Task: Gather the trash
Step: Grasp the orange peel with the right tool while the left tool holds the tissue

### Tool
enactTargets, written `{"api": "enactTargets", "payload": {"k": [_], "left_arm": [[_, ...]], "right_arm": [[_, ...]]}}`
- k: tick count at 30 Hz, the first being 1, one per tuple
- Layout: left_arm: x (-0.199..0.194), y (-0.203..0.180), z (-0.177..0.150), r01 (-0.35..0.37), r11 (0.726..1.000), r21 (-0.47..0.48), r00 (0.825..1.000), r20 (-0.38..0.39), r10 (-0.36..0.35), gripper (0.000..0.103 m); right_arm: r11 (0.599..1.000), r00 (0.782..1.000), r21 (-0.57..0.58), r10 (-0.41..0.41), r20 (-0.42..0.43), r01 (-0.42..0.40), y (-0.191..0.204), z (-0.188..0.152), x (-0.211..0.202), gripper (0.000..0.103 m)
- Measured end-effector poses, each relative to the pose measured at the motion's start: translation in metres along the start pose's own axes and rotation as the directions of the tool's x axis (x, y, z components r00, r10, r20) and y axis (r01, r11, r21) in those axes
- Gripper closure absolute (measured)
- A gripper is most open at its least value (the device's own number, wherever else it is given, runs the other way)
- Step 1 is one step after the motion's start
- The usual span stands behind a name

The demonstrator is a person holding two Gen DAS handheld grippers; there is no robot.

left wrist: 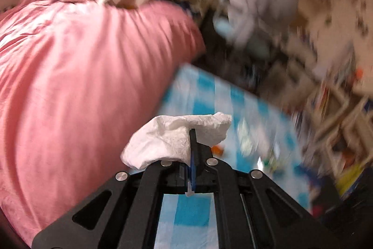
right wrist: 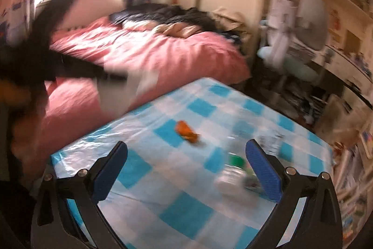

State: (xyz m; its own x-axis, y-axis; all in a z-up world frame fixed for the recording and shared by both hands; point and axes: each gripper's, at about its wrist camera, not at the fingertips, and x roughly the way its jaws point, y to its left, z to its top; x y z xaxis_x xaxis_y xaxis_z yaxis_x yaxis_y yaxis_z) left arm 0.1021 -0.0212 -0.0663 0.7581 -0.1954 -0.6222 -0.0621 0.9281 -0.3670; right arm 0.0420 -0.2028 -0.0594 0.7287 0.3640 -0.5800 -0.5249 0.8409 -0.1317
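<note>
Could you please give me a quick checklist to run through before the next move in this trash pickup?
1. Left gripper shut on the white tissue: ok, the wad is pinched between its closed jaws.
2. Tissue clear of the checkered tablecloth: ok, it looks lifted off.
3. Right gripper open and empty: ok, jaws wide apart with nothing between them.
4. Trash left on the table: not ok, an orange wrapper and a bottle with a green cap lie there.
5. Bin or bag for the tissue: cannot tell, none shows in either view.
6. Picture sharpness for aiming: not ok, both views are motion-blurred.
</note>
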Motion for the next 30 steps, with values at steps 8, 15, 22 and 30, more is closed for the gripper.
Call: {"api": "enactTargets", "payload": {"k": [8, 15, 22, 30], "left_arm": [[-0.038, 0.045, 0.021, -0.006, 0.989, -0.151, 0.989, 0.143, 0.027, 0.101], [-0.028, 0.048, 0.024, 0.040, 0.985, -0.168, 0.996, 0.089, -0.026, 0.101], [-0.025, 0.048, 0.024, 0.071, 0.983, -0.171, 0.995, 0.074, -0.059, 0.101], [-0.021, 0.047, 0.023, 0.085, 0.982, -0.168, 0.995, 0.057, -0.076, 0.101]], "right_arm": [[0.995, 0.985, 0.090, 0.046, -0.167, -0.031, 0.001, 0.016, 0.100, 0.010], [0.984, 0.957, 0.176, 0.060, -0.285, -0.010, -0.015, 0.013, 0.148, 0.022], [0.982, 0.960, 0.185, 0.093, -0.264, -0.045, -0.009, 0.014, 0.143, 0.047], [0.981, 0.955, 0.172, 0.131, -0.266, -0.087, 0.000, 0.012, 0.135, 0.081]]}}
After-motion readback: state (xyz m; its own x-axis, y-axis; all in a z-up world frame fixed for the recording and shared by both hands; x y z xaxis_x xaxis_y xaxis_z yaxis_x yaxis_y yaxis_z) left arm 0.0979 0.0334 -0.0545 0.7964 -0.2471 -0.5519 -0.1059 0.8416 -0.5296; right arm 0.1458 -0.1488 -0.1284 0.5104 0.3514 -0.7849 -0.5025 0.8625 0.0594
